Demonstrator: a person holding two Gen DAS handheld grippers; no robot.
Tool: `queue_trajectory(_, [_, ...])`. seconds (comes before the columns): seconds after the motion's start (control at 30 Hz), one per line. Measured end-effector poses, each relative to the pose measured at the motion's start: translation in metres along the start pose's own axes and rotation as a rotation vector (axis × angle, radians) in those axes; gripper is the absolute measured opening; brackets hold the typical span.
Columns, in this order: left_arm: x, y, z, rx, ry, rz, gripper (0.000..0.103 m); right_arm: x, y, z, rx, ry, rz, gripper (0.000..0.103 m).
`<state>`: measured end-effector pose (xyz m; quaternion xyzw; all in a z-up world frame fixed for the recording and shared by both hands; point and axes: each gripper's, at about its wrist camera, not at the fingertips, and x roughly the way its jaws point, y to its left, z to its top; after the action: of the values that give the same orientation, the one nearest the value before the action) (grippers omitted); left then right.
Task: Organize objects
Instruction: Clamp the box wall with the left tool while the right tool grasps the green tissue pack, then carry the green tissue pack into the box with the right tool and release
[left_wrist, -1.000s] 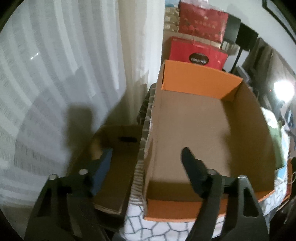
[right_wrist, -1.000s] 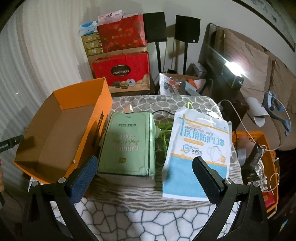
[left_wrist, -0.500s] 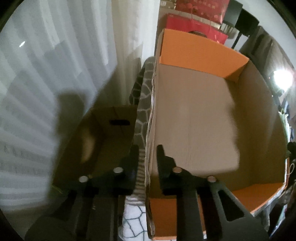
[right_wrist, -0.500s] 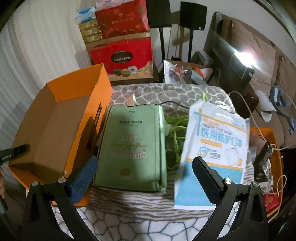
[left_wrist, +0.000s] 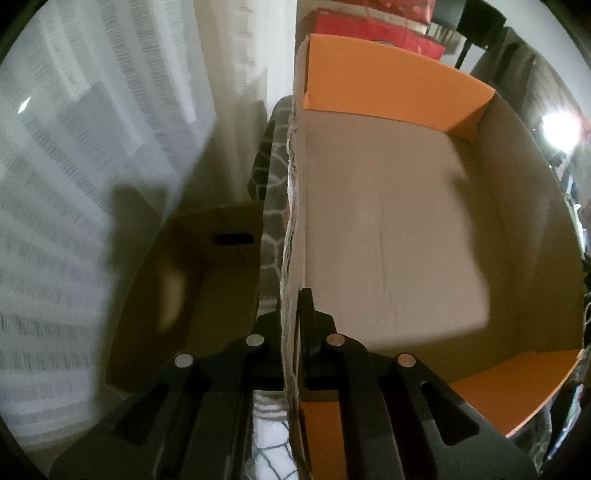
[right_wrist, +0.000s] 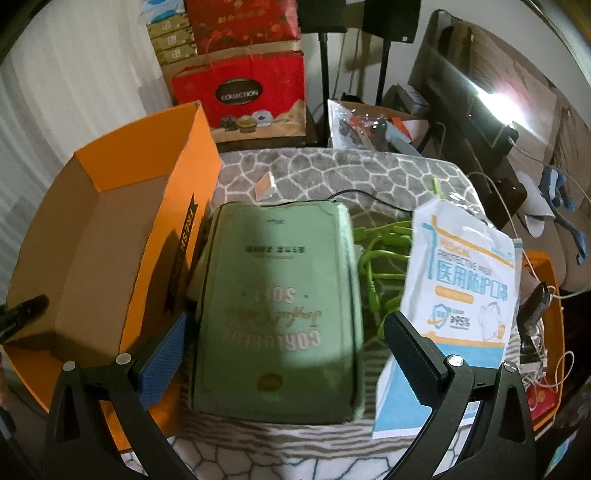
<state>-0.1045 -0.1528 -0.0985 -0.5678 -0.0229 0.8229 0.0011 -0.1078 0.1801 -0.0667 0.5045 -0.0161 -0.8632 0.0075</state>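
An open orange cardboard box (left_wrist: 388, 229) with a bare brown floor fills the left wrist view. My left gripper (left_wrist: 291, 314) is shut on the box's left wall, one finger inside and one outside. In the right wrist view the same orange box (right_wrist: 110, 240) stands at the left, and a black tip of the left gripper (right_wrist: 22, 314) shows at its far edge. A green tissue pack (right_wrist: 277, 306) lies flat beside the box. My right gripper (right_wrist: 280, 350) hangs open just above it, a finger on each side. A white-and-blue mask bag (right_wrist: 454, 306) lies to the right.
A green cable (right_wrist: 384, 266) is tangled between pack and bag on the grey patterned cloth (right_wrist: 332, 170). Red gift bags (right_wrist: 240, 96) stand behind the table, clutter and an orange bin (right_wrist: 546, 332) at the right. A brown carton (left_wrist: 192, 295) sits on the floor by the white curtain (left_wrist: 92, 147).
My left gripper dropped to the box's left wall and closed on it. My right gripper moved down and closer over the green tissue pack, still open.
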Motion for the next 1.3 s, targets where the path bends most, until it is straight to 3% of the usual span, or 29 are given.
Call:
queue_trajectory(0.1, [0.001,0.000,0.002,0.005,0.006,-0.004,0.004,0.012,0.004,0.000,-0.012,0.035,0.009,0.102])
queue_trajectory(0.23, [0.006,0.005,0.004,-0.004,0.010,-0.024,0.003,0.014,0.001,0.000,0.011,0.039,0.027,0.091])
queue_trajectory(0.47, [0.009,0.003,0.005,-0.003,0.010,-0.030,0.003,0.008,0.000,0.002,-0.004,0.037,0.051,0.087])
queue_trajectory(0.73, [0.009,-0.002,0.004,0.015,0.005,-0.037,0.002,-0.043,0.005,0.014,-0.019,-0.053,0.069,0.087])
queue_trajectory(0.97, [0.009,-0.002,0.003,0.027,0.002,-0.050,0.003,-0.095,0.032,0.036,-0.091,-0.139,0.084,0.087])
queue_trajectory(1.1, [0.010,-0.003,0.004,0.026,0.003,-0.047,0.003,-0.097,0.052,0.053,-0.105,-0.122,0.122,0.087])
queue_trajectory(1.3, [0.012,0.000,0.005,0.016,0.004,-0.057,0.002,-0.069,0.085,0.074,-0.083,-0.052,0.198,0.087])
